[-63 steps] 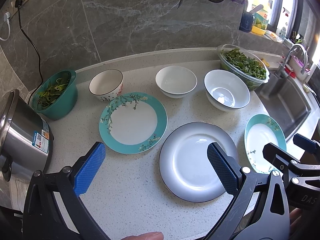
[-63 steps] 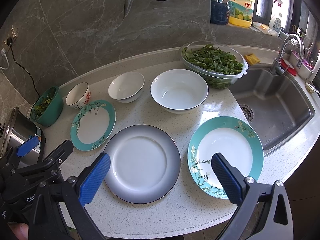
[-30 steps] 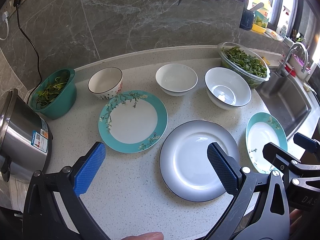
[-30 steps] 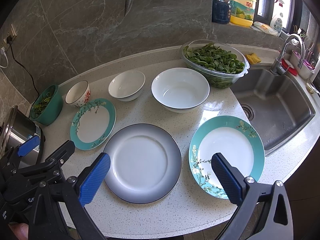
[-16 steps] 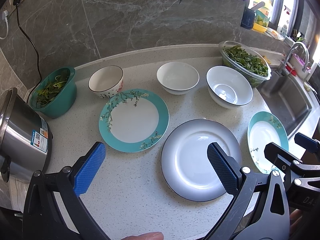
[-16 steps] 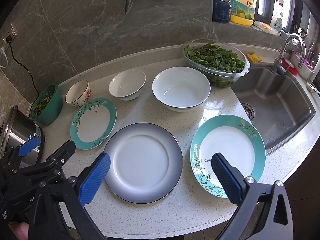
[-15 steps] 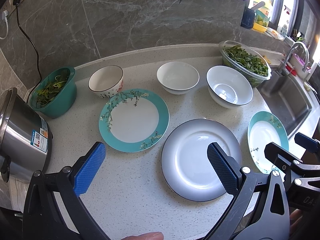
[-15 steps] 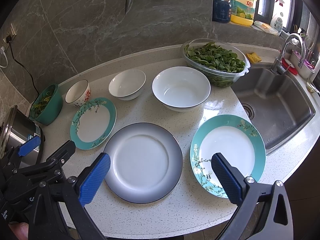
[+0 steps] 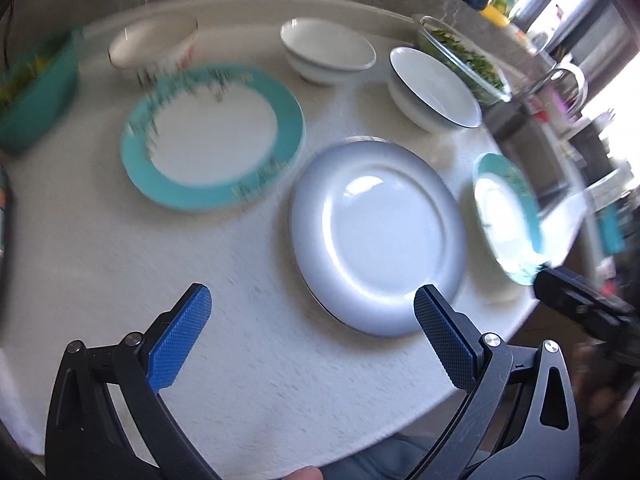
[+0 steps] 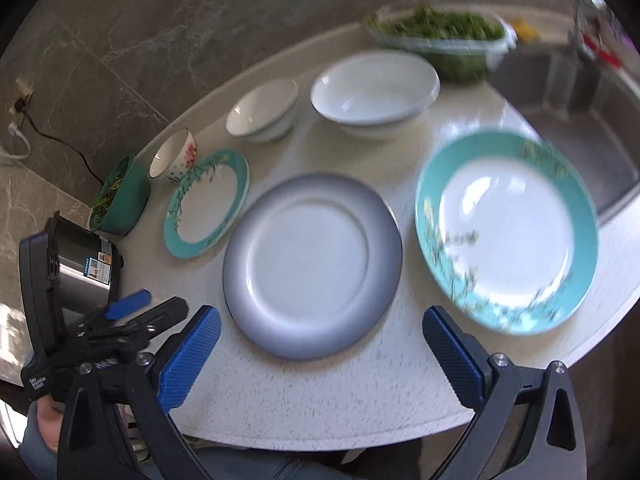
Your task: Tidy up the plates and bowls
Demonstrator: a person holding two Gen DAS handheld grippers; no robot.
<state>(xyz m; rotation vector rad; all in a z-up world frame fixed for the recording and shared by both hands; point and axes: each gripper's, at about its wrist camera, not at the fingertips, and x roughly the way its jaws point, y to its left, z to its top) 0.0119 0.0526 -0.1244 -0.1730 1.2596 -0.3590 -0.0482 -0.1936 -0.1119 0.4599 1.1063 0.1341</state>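
A grey-rimmed plate (image 9: 376,236) (image 10: 312,266) lies at the counter's middle front. One teal-rimmed plate (image 9: 212,136) (image 10: 208,202) lies to its left, another (image 10: 506,232) (image 9: 508,216) to its right. Behind them stand a small flowered bowl (image 9: 154,50) (image 10: 174,156), a white bowl (image 9: 328,50) (image 10: 262,112) and a larger white bowl (image 9: 434,88) (image 10: 374,90). My left gripper (image 9: 310,320) is open above the front of the counter, left of the grey plate. My right gripper (image 10: 320,348) is open, low over the front edge, with nothing between its fingers.
A clear bowl of greens (image 10: 440,38) (image 9: 464,56) stands at the back right beside the sink (image 10: 572,96). A teal bowl of greens (image 10: 120,196) (image 9: 34,88) and a steel cooker (image 10: 84,264) stand at the left. The counter's rounded edge (image 10: 360,428) runs close below both grippers.
Both grippers have dropped lower and moved closer to the counter, tilting downward; the views are now motion-blurred. The dishes have not moved, and both grippers stay open.
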